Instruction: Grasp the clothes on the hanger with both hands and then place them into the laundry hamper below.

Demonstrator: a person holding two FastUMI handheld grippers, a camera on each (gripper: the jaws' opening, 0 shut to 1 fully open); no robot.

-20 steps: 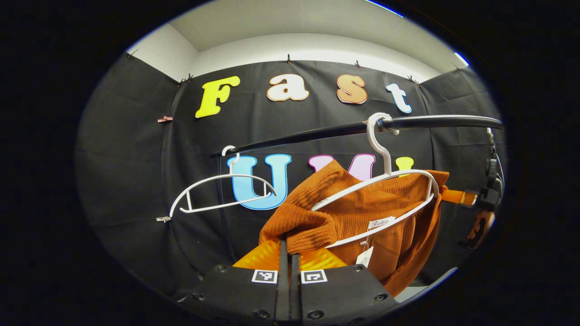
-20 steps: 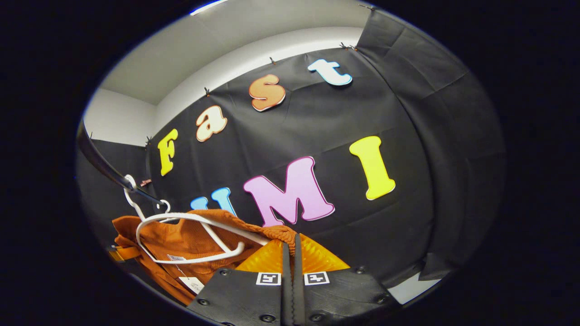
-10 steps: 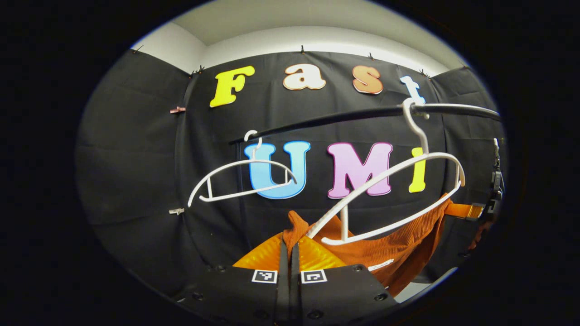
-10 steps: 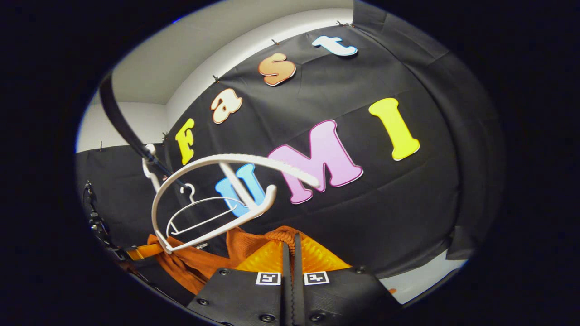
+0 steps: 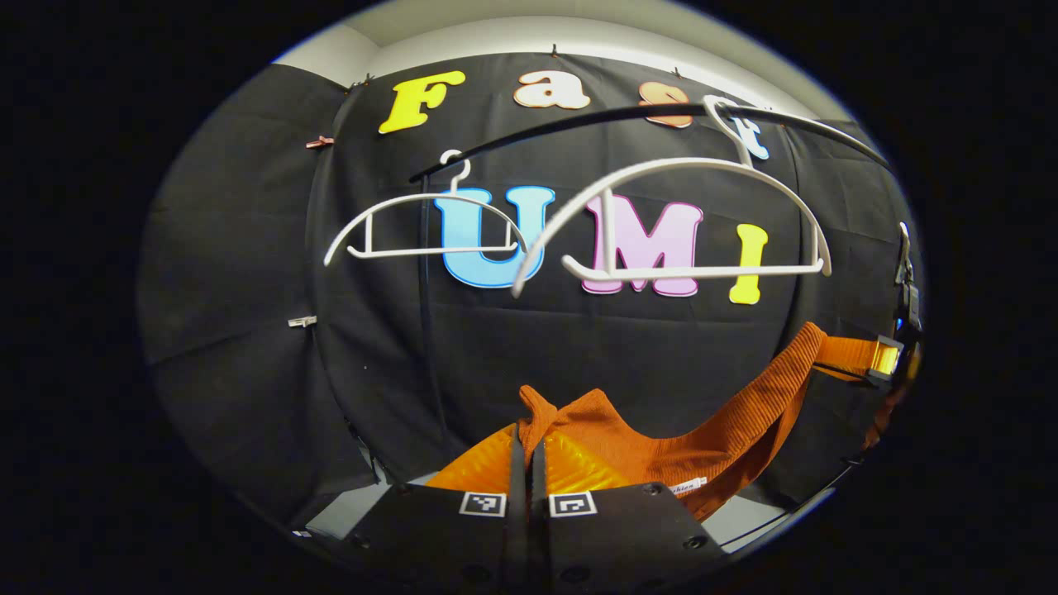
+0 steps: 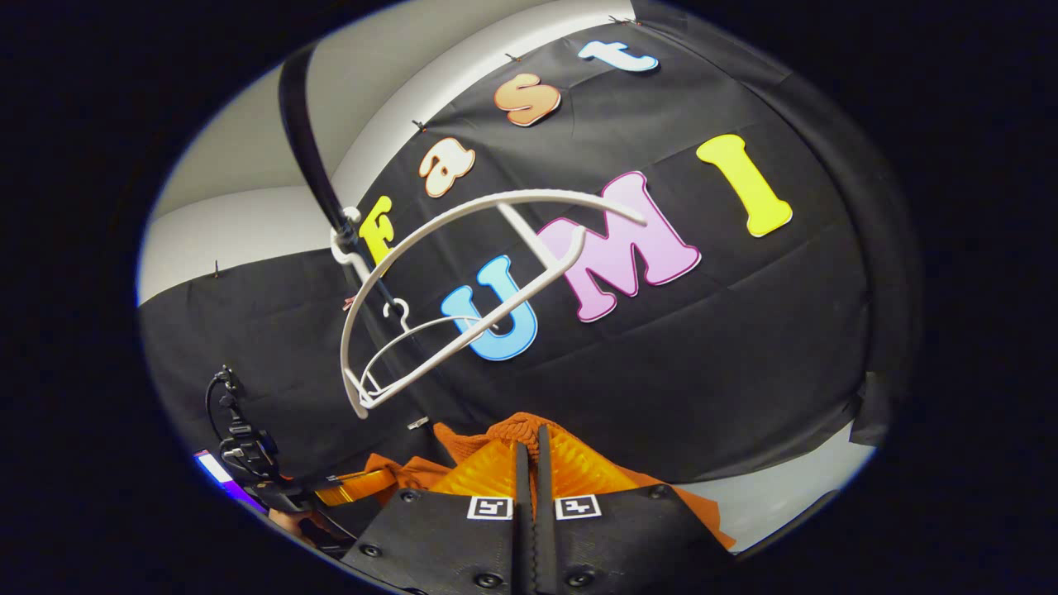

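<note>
Left tongs [image 5: 529, 446] pinched tight on rust-orange ribbed knit garment [image 5: 661, 442], bottom centre of left gripper view. Right tongs [image 6: 530, 446] likewise clamped on the garment's edge, bottom centre of right gripper view. Garment sags between both, well below bare white plastic hanger [image 5: 694, 215] on black rail [image 5: 579, 124], upper frame. Second white hanger [image 5: 426, 227] hangs left.

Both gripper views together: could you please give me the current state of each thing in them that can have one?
Orange garment: off the hanger, slung between the two grippers.
Near hanger: bare, hooked on the rail.
Far hanger: bare, on the rail.
Left gripper: shut on the garment.
Right gripper: shut on the garment.
</note>
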